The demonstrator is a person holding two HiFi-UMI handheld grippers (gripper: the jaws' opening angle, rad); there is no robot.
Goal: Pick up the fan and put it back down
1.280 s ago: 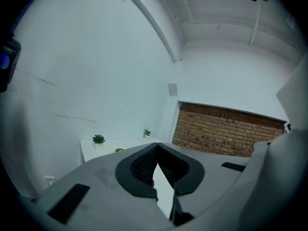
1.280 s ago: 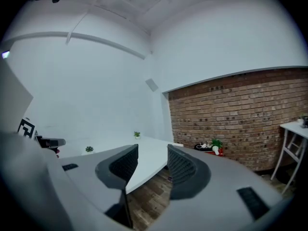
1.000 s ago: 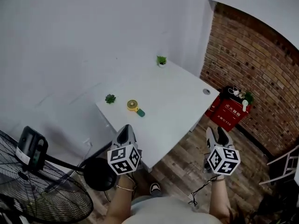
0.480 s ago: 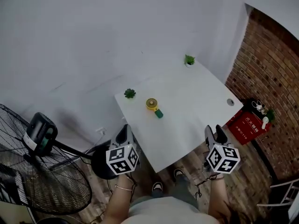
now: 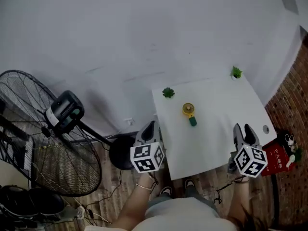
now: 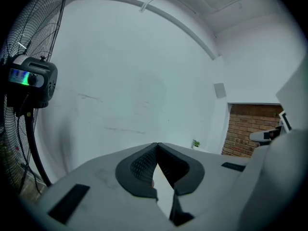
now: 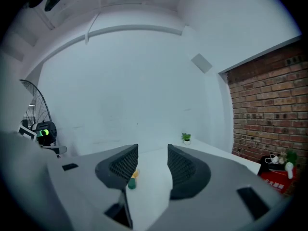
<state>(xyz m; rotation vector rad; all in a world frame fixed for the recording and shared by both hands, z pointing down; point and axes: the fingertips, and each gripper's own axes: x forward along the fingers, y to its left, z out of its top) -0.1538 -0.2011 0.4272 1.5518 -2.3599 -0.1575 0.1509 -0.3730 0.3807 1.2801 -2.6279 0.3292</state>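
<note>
Item: small yellow fan with green handle, lying on the white surface toward its far left, near a little potted plant; my left gripper, fingers pressed together, and right gripper, fingers spread on nothing, hover at the near edge, apart from it.

white table holds fan, left plant, far plant

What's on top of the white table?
On the table: a little yellow fan lying near the middle and two tiny plants, one at the back left corner, one back right. The right gripper covers part of the near corner.
</note>
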